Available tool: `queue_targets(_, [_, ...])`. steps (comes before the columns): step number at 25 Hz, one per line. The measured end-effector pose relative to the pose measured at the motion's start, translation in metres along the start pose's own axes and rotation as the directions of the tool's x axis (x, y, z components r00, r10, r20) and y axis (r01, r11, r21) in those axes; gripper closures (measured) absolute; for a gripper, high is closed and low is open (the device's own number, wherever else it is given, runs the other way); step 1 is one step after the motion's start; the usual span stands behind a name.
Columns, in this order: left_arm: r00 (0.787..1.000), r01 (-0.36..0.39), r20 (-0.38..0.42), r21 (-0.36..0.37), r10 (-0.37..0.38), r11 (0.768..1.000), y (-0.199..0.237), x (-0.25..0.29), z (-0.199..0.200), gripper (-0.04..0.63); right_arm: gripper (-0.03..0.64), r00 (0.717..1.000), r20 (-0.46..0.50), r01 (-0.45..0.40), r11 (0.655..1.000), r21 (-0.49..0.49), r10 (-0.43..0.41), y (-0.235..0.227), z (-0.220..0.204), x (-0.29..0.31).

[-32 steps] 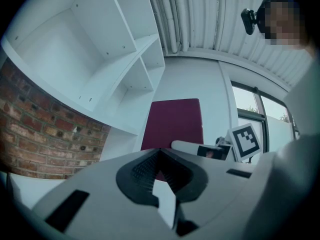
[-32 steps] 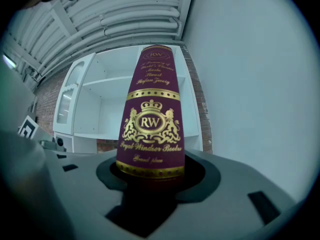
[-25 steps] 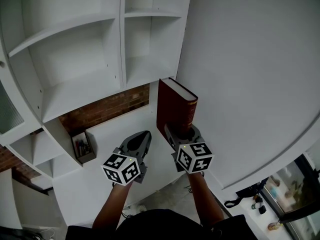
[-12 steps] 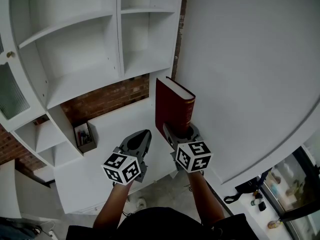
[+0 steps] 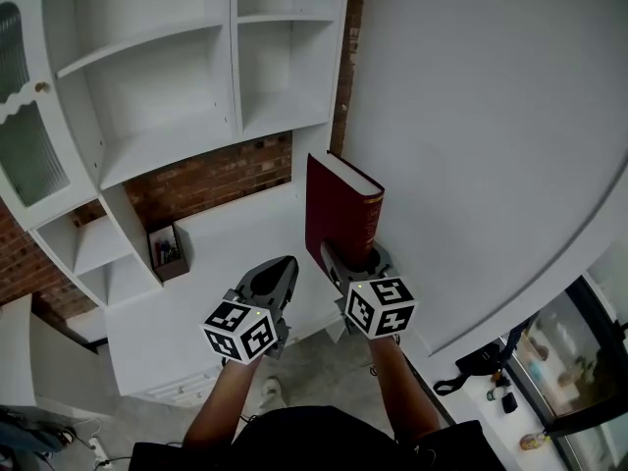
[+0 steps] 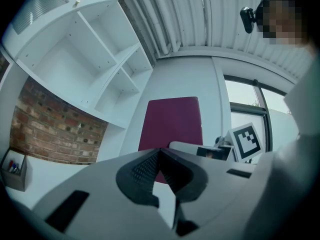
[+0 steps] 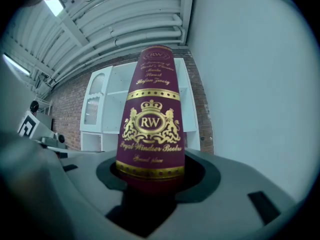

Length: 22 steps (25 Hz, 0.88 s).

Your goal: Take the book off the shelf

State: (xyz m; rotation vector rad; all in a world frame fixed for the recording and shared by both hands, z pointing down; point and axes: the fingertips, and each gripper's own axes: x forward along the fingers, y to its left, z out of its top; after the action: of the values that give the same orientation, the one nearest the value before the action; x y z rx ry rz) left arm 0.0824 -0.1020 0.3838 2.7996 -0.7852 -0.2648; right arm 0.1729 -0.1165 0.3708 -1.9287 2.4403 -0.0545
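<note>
A dark red book (image 5: 339,214) with gold lettering on its spine (image 7: 150,119) stands upright in the air, well clear of the white shelf unit (image 5: 167,86). My right gripper (image 5: 355,255) is shut on its lower end, with a jaw against each cover (image 7: 150,176). My left gripper (image 5: 280,268) hovers beside it to the left, shut with nothing between its tips (image 6: 159,151). In the left gripper view the book's red cover (image 6: 172,121) shows just beyond those tips. All the shelf compartments in sight are bare.
A small box of pens (image 5: 165,251) sits on the white counter (image 5: 226,263) under the shelves, in front of a brick wall (image 5: 211,180). A glass cabinet door (image 5: 25,145) is at far left. A large white wall (image 5: 491,116) fills the right.
The shelves and pen box have slid up and away in the head view, and the glass door has come into sight. Both grippers and the book have drawn back together from the shelf.
</note>
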Motion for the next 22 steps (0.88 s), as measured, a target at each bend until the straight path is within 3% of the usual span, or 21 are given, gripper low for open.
queue_targets(12, [0.998,-0.048,-0.032,0.031,0.049,0.998,-0.036,-0.029,-0.016,0.580,0.376,0.999,0.017,-0.049,0.998,0.040,0.049,0.013,-0.007,-0.033])
queue_targets(22, [0.999,-0.033,-0.037,0.039,0.034,0.999,-0.042,-0.029,-0.016,0.580,0.377,0.999,0.016,-0.038,0.999,0.037,0.037,0.012,-0.006,-0.043])
